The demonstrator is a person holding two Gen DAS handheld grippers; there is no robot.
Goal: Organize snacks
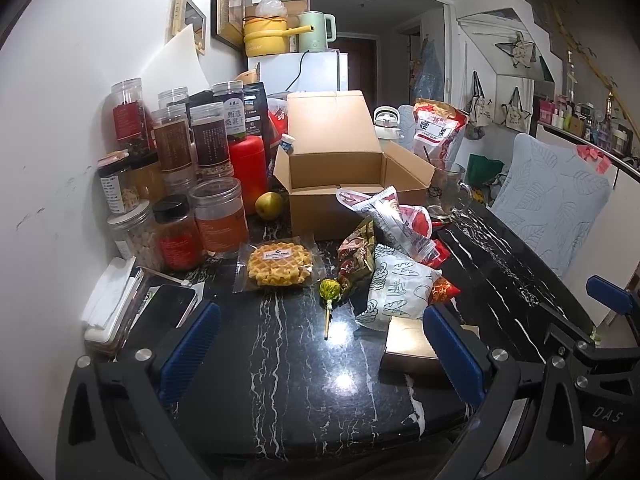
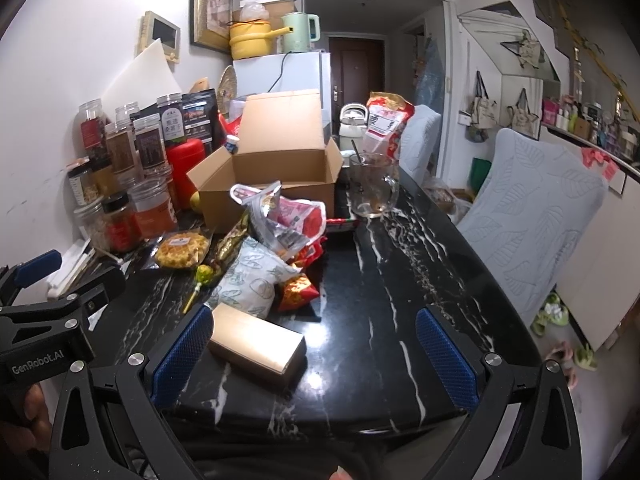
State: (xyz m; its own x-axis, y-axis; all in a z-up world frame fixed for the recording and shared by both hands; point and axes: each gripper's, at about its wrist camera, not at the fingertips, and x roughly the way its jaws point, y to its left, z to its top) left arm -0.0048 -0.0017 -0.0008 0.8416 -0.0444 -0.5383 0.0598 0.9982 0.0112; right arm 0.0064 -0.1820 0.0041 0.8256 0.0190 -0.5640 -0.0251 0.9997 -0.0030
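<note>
An open cardboard box (image 1: 336, 184) (image 2: 276, 172) stands at the middle of the black marble table (image 1: 304, 360). In front of it lies a snack pile: a wrapped waffle (image 1: 278, 266) (image 2: 182, 250), a green lollipop (image 1: 329, 294) (image 2: 202, 276), a white bread-print bag (image 1: 398, 286) (image 2: 252, 280), red and silver packets (image 1: 400, 220) (image 2: 288, 216) and a tan rectangular box (image 1: 408, 346) (image 2: 256, 346). My left gripper (image 1: 320, 344) is open and empty, low over the near table. My right gripper (image 2: 314, 352) is open and empty, its left finger beside the tan box.
Several jars and a red canister (image 1: 248, 168) crowd the left wall side. A glass mug (image 2: 372, 190), a big red nut bag (image 2: 386, 124) and a white kettle stand behind the box. A phone (image 1: 168, 306) and tissues lie at the left. A covered chair (image 2: 532, 216) stands right.
</note>
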